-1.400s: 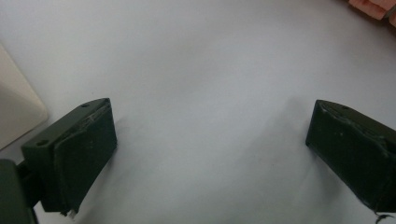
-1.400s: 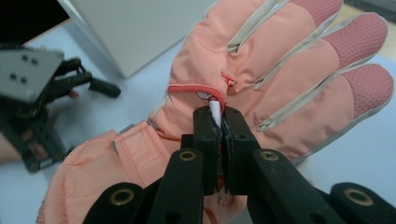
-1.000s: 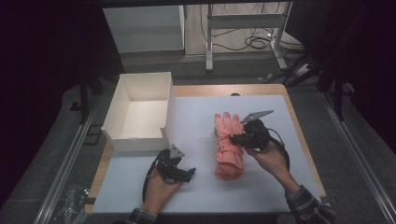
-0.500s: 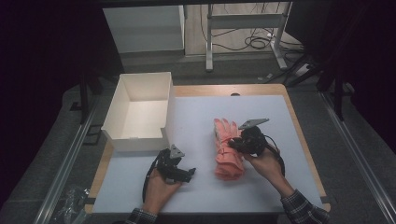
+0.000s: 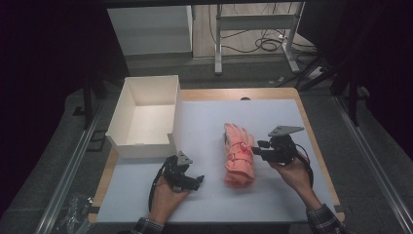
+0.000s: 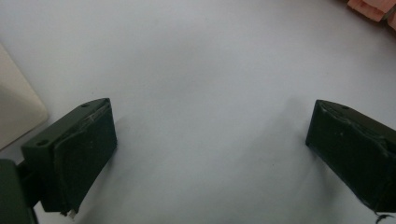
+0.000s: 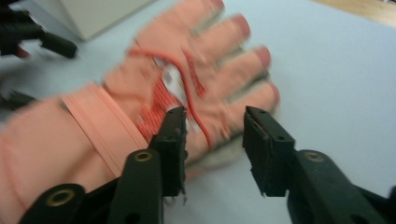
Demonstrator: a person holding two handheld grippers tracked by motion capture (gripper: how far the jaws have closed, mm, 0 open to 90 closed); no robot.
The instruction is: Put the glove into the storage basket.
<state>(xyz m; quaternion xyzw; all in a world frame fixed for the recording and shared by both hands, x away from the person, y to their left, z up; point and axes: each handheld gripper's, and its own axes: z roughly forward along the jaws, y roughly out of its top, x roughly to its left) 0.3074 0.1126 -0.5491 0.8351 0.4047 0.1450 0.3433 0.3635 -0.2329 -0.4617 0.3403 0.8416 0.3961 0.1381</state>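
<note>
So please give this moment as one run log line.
right hand-held gripper: open, at pink glove | left hand-held gripper: open, over mat | white box: empty

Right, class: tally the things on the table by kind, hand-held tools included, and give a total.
Pink gloves: 1
White open boxes: 1
Hand-held tools, left and right: 2
Total: 4

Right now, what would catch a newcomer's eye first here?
The salmon-pink fabric glove lying mid-table on the pale mat, with the right gripper open at its edge. Next, the open white cardboard box at the table's far left, and the left gripper open over bare mat.
</note>
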